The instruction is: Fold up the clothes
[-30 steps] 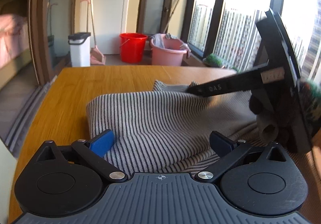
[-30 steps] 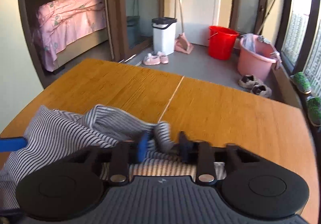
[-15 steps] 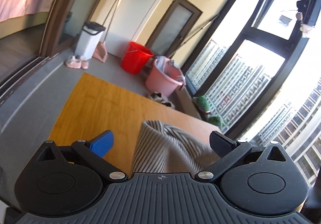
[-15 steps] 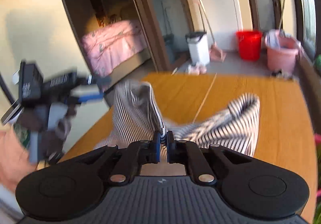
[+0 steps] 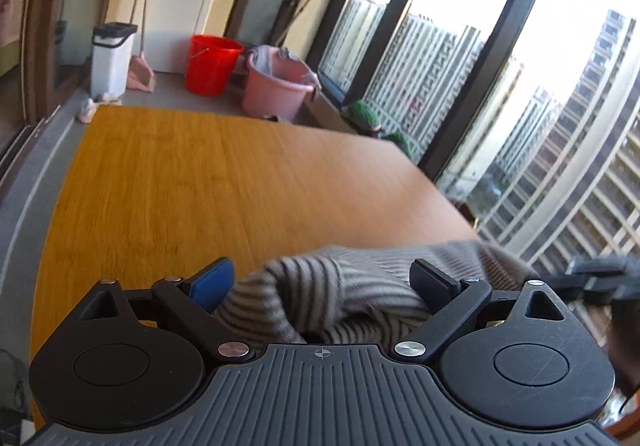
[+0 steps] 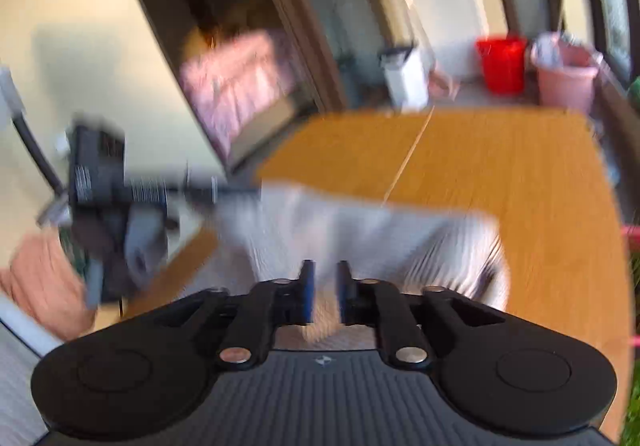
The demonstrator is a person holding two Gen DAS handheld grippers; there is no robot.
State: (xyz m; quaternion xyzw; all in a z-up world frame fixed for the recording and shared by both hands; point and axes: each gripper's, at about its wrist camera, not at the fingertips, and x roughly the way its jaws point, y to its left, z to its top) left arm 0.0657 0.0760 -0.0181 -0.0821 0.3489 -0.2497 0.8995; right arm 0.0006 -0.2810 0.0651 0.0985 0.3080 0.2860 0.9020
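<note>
A grey-and-white striped garment (image 5: 320, 286) lies bunched at the near edge of the wooden table (image 5: 200, 186). My left gripper (image 5: 322, 280) is open wide, its blue and black fingers on either side of the bunched cloth without pinching it. In the right wrist view the garment (image 6: 360, 230) is a blur spread across the table (image 6: 500, 166). My right gripper (image 6: 325, 286) has its fingers a narrow gap apart with cloth drawn up between them. The left gripper (image 6: 240, 191) reaches the cloth's left corner there. The right gripper (image 5: 592, 278) shows at the cloth's right end.
Beyond the table's far edge stand a red bucket (image 5: 212, 64), a pink basin (image 5: 276, 86) and a white bin (image 5: 112, 58). Tall windows (image 5: 480, 86) run along the right. A pink-covered bed (image 6: 236, 74) lies through the doorway, and a pink cloth (image 6: 44, 282) is at the lower left.
The right gripper shut on the garment, lifted it and swept it over the table; its fingers are now slightly wider apart. The left gripper stayed open and came back against the cloth.
</note>
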